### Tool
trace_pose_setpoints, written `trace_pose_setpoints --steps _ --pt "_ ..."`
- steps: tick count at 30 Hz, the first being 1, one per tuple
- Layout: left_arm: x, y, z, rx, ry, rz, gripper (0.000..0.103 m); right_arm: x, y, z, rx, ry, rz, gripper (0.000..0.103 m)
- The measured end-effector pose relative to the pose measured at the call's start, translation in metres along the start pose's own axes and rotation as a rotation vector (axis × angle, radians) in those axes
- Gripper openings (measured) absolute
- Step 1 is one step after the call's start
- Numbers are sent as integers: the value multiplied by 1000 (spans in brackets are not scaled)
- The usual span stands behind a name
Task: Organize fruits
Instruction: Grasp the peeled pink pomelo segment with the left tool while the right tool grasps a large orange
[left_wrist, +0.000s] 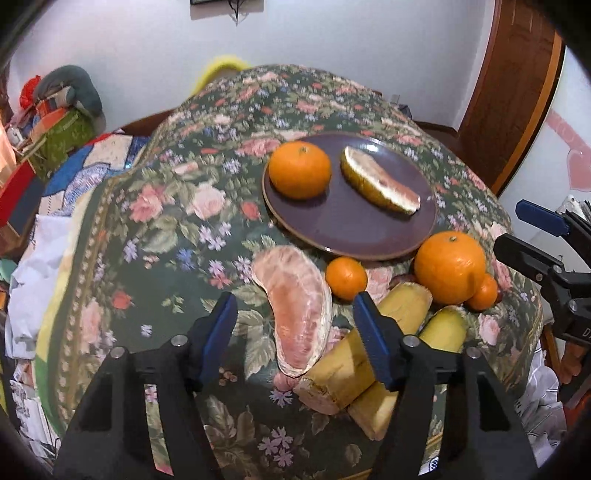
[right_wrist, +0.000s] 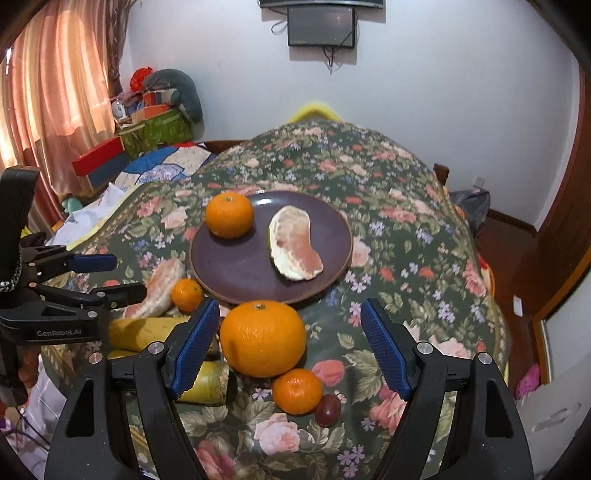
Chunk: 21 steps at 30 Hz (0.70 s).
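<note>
A purple plate (left_wrist: 354, 236) (right_wrist: 240, 273) on the floral cloth holds an orange (left_wrist: 299, 170) (right_wrist: 229, 215) and a pomelo wedge (left_wrist: 380, 184) (right_wrist: 293, 247). In front of it lie a peeled pomelo segment (left_wrist: 299, 306) (right_wrist: 157, 288), a small tangerine (left_wrist: 346, 277) (right_wrist: 187, 294), a big orange (left_wrist: 450, 266) (right_wrist: 263, 338), another small tangerine (left_wrist: 482, 292) (right_wrist: 297, 390), a dark plum-like fruit (right_wrist: 328, 409) and yellow rind pieces (left_wrist: 343, 365) (right_wrist: 147, 332). My left gripper (left_wrist: 295, 325) is open around the pomelo segment. My right gripper (right_wrist: 290, 339) is open around the big orange.
The floral cloth (right_wrist: 388, 229) covers a rounded table. Boxes and clutter (right_wrist: 147, 129) sit at the back left by a curtain. A wooden door (left_wrist: 517, 92) stands at the right. The right gripper (left_wrist: 546, 258) shows at the left wrist view's right edge.
</note>
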<state>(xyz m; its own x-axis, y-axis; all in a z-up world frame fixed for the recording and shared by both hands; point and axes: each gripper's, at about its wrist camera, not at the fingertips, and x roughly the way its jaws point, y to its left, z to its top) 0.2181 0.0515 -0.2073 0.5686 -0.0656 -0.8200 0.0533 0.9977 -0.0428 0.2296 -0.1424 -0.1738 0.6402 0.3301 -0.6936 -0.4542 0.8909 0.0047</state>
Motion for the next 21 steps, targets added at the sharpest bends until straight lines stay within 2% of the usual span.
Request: trace_pose_setpoints --steps 4,9,21 --pt "15 0 -2 -4 29 -2 63 10 2 -5 -4 26 6 76" --pt "32 5 -5 -34 67 -14 56 25 9 -12 -24 64 26 76" --pt "43 12 -3 -71 48 -58 54 49 6 -23 6 119 90 76"
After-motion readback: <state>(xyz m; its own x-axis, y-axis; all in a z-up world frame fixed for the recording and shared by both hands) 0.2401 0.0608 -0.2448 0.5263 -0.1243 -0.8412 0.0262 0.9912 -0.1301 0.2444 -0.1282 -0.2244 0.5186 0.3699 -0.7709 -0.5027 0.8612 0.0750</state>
